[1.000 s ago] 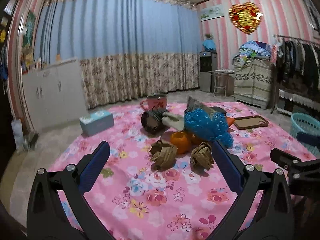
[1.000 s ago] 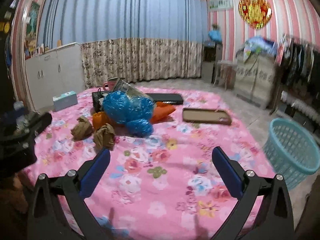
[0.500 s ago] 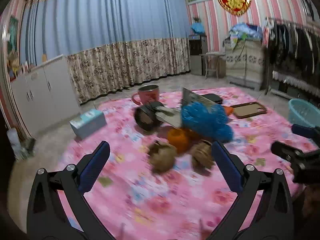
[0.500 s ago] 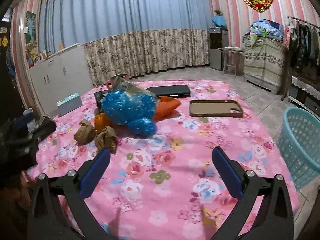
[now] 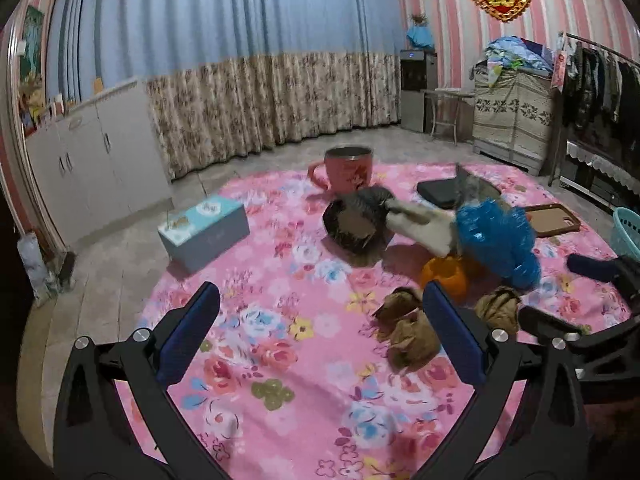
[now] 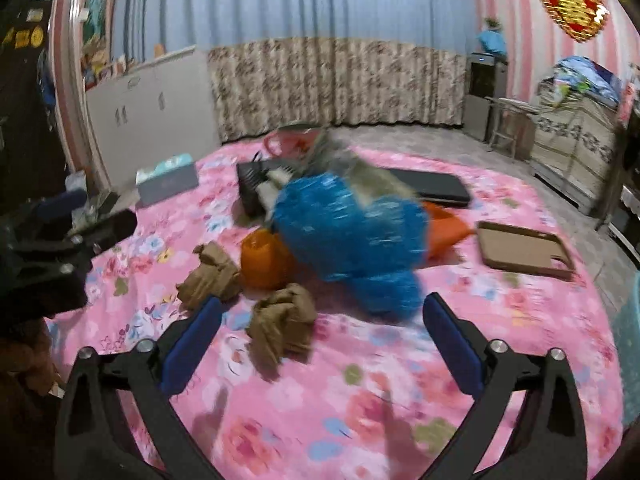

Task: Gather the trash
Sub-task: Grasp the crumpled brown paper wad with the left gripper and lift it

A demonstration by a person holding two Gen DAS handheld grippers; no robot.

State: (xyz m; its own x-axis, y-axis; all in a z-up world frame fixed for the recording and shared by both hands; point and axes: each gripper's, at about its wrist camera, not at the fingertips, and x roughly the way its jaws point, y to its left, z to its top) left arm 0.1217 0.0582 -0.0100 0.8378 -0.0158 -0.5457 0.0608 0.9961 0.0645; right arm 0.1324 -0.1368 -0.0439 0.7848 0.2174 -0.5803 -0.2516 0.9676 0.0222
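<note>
Two crumpled brown paper wads lie on the pink floral cloth (image 5: 280,360) that covers the surface, at the near edge of a heap of clutter. In the left wrist view the left tool (image 5: 320,340) stands wide with nothing between its blue pads; the nearer brown paper wad (image 5: 408,334) sits just beside its right finger, partly hidden behind it. The second brown wad (image 5: 498,310) lies further right, close to the tip of the right tool as it shows at that edge.

In the right wrist view the right tool (image 6: 320,336) is wide too, though its jaws have just been narrowing a little — the second wad (image 6: 284,324) lies between the fingertips, with neither pad touching it. Behind the wads sit an orange piece (image 6: 266,260) and a crinkled blue plastic bag (image 6: 352,240), touching one another. A tissue box (image 5: 204,232), a red mug (image 5: 348,168) and a brown phone case (image 6: 524,250) lie apart from the heap — the picture is blurred here.
</note>
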